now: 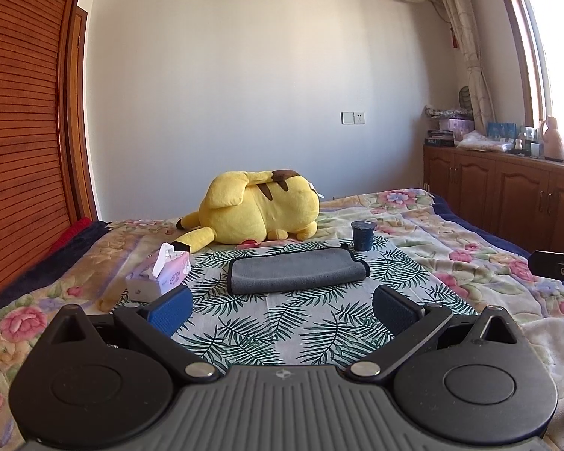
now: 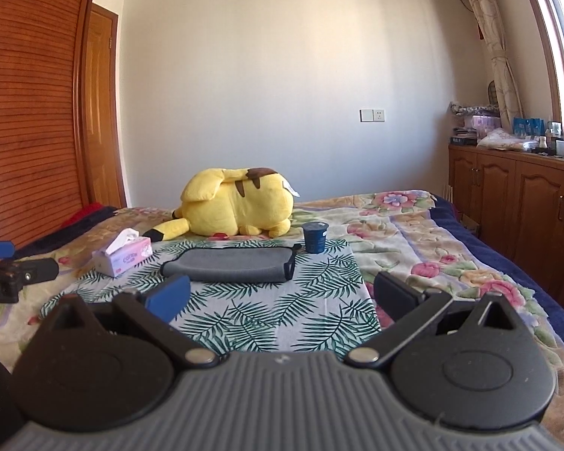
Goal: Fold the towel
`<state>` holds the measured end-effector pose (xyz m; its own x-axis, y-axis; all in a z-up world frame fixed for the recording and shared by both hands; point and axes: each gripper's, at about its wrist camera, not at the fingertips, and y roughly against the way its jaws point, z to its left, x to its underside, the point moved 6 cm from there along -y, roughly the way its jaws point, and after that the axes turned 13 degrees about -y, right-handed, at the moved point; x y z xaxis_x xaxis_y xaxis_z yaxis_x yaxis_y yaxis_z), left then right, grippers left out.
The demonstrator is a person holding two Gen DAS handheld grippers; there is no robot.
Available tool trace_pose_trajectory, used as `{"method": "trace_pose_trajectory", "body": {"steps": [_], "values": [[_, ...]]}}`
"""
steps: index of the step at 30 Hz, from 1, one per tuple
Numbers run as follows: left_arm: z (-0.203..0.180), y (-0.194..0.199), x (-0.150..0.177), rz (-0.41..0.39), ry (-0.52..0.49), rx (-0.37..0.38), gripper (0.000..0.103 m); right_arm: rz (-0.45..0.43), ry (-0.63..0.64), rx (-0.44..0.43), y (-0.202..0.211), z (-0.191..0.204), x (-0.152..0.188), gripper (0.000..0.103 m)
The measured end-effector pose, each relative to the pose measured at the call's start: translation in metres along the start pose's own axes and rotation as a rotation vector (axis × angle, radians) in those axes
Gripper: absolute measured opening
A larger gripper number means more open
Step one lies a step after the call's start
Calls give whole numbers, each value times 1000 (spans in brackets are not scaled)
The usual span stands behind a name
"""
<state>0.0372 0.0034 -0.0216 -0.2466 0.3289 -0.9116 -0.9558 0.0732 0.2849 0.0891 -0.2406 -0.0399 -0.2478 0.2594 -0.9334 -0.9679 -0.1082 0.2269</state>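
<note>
A grey towel (image 1: 297, 270) lies folded into a long flat band on a leaf-print cloth (image 1: 300, 323) spread on the bed. It also shows in the right wrist view (image 2: 231, 265), with a dark hanging loop at its right end. My left gripper (image 1: 282, 310) is open and empty, held above the cloth short of the towel. My right gripper (image 2: 280, 298) is open and empty, also short of the towel. Neither touches the towel.
A yellow plush toy (image 1: 255, 212) lies behind the towel. A dark blue cup (image 1: 363, 235) stands at the towel's far right corner. A tissue box (image 1: 161, 276) sits to its left. A floral blanket (image 1: 470, 248) covers the bed; wooden cabinets (image 1: 507, 195) line the right wall.
</note>
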Motion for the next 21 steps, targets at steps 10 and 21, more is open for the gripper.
{"method": "trace_pose_trajectory", "body": {"steps": [10, 21], "values": [[0, 0, 0, 0, 5, -2, 87, -4, 3, 3, 1, -1, 1, 103], [2, -2, -1, -2, 4, -6, 87, -7, 4, 4, 2, -3, 0, 103]]}}
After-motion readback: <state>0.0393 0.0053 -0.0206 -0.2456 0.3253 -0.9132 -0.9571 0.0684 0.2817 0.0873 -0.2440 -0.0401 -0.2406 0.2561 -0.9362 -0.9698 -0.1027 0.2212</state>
